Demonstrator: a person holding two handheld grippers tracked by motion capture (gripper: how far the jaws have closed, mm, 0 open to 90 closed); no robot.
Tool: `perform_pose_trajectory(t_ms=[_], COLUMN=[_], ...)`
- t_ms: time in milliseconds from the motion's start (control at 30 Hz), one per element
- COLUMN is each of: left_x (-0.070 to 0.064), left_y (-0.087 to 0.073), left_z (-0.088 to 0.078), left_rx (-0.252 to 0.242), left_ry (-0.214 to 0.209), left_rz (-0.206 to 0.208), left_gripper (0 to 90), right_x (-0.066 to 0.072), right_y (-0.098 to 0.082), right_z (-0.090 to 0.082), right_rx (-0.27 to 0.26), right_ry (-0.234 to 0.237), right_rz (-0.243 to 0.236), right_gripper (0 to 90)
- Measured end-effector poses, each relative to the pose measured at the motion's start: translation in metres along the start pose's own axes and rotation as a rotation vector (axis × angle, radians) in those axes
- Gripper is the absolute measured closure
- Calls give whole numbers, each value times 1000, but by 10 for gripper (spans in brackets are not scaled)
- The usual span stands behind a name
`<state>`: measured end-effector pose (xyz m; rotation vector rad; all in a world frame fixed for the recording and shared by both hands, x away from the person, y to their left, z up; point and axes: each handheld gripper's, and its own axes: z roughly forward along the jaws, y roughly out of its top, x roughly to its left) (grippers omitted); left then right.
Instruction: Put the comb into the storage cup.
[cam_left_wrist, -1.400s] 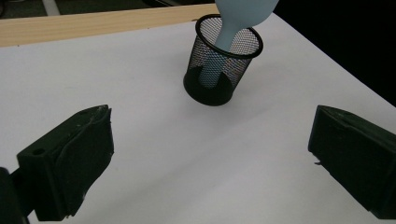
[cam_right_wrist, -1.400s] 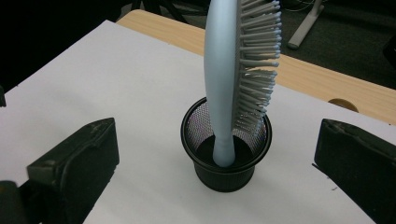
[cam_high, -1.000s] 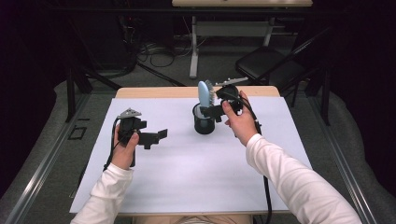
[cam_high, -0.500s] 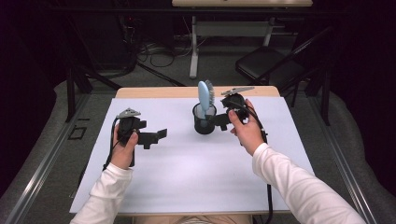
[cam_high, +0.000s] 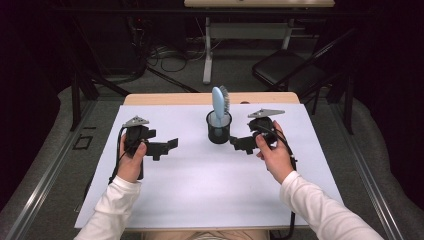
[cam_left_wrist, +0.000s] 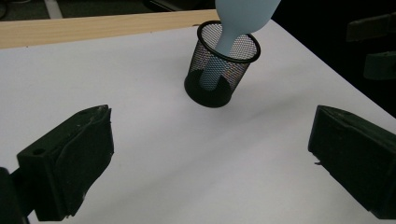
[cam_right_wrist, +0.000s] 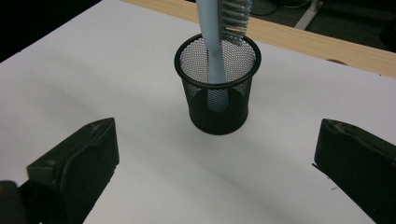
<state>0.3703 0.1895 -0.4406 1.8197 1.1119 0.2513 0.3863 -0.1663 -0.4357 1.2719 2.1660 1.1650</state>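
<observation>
A: Where is the light-blue hairbrush (cam_high: 218, 102) seen?

B: It is stood handle-down in the black mesh cup (cam_high: 219, 128), with the bristled head risen above the rim and tilted slightly. The cup is set upright on the white surface (cam_high: 200, 185), toward its far middle, just short of the bare wooden strip (cam_high: 165, 98) at the far edge.

A: How is the right claw (cam_high: 239, 143) held?

B: It is released; its 2 jaws are spread wide and nothing is gripped between them. It is held just to the right of the cup, near it but apart, and is pointed left at it. In the right gripper view the cup (cam_right_wrist: 217, 91) is framed between the jaws, farther off, and the brush handle (cam_right_wrist: 212, 56) is seen through the mesh.

A: And the left claw (cam_high: 167, 147)?

B: It is also released, with both jaws parted and nothing between them. It is held over the left part of the surface, well apart from the cup, and is aimed right. In the left gripper view the cup (cam_left_wrist: 220, 65) is seen beyond the jaws.
</observation>
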Motion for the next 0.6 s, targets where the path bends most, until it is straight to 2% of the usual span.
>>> perform_pose_trajectory(t_ms=[333, 600], left_x=[-1, 4], left_y=[-3, -7], left_z=[4, 5], left_rx=[18, 10], left_ry=[-7, 1], left_rz=[15, 4], left_gripper=[3, 3], right_x=[-7, -10], right_y=[-28, -51], right_z=[-8, -10], right_rx=[-12, -30], right_ry=[-3, -5], right_rz=[21, 54], right_gripper=[0, 0])
